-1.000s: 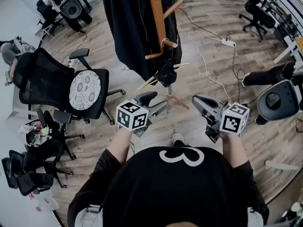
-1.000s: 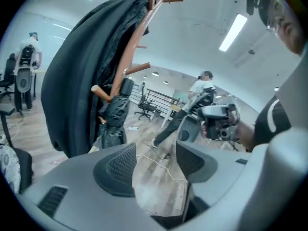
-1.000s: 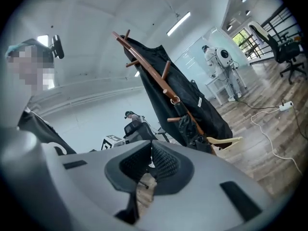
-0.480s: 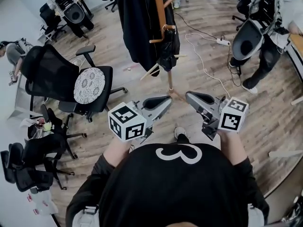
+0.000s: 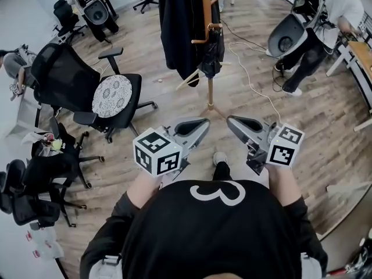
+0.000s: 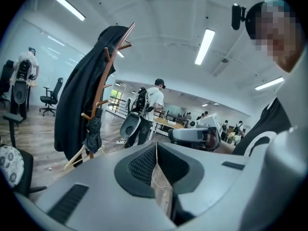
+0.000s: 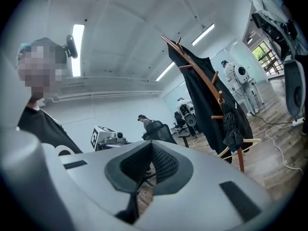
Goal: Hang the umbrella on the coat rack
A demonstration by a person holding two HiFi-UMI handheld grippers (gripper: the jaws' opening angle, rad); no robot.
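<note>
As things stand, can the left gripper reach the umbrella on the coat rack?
Probably not: nothing blocks it, but open floor separates the left gripper from the umbrella on the coat rack.

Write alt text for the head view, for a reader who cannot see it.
A folded black umbrella hangs on a wooden coat rack beside a dark coat. Below it, a person holds the left gripper and right gripper, both shut and empty; the left jaws have just closed.

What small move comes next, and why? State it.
Probably just stop and rest: the umbrella hangs on the coat rack, while the left gripper, jaws just closed empty, and the right gripper are shut, well clear of it.
</note>
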